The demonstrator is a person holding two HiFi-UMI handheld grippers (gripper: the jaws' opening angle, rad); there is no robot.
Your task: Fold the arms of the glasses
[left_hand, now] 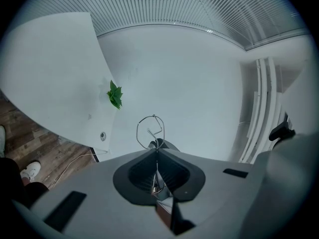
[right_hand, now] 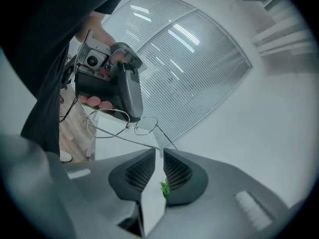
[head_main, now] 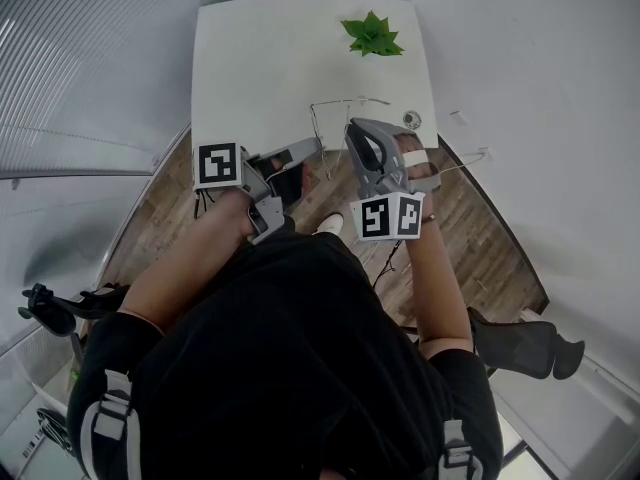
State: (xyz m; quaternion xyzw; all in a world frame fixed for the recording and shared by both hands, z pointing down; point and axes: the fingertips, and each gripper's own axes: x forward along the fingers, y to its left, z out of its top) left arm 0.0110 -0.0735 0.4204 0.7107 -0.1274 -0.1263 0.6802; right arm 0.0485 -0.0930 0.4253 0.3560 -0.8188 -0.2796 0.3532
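Observation:
Thin wire-framed glasses [head_main: 345, 101] hang in the air over the near edge of the white table [head_main: 280, 58]. My left gripper [head_main: 318, 146] is shut on the frame; in the left gripper view one round lens rim [left_hand: 150, 131] sticks out past the pressed jaws of the left gripper [left_hand: 156, 151]. My right gripper [head_main: 352, 128] stands just right of the glasses. In the right gripper view the right gripper [right_hand: 162, 151] has a narrow gap between its jaws, and the pads press on nothing. The glasses [right_hand: 119, 121] lie ahead, with one arm running back to the jaw tips.
A small green plant [head_main: 373, 36] sits at the table's far right, and a round cable port [head_main: 412, 120] near its right edge. Wooden floor [head_main: 480, 238] with a cable lies below. A black chair [head_main: 530, 346] stands at the right.

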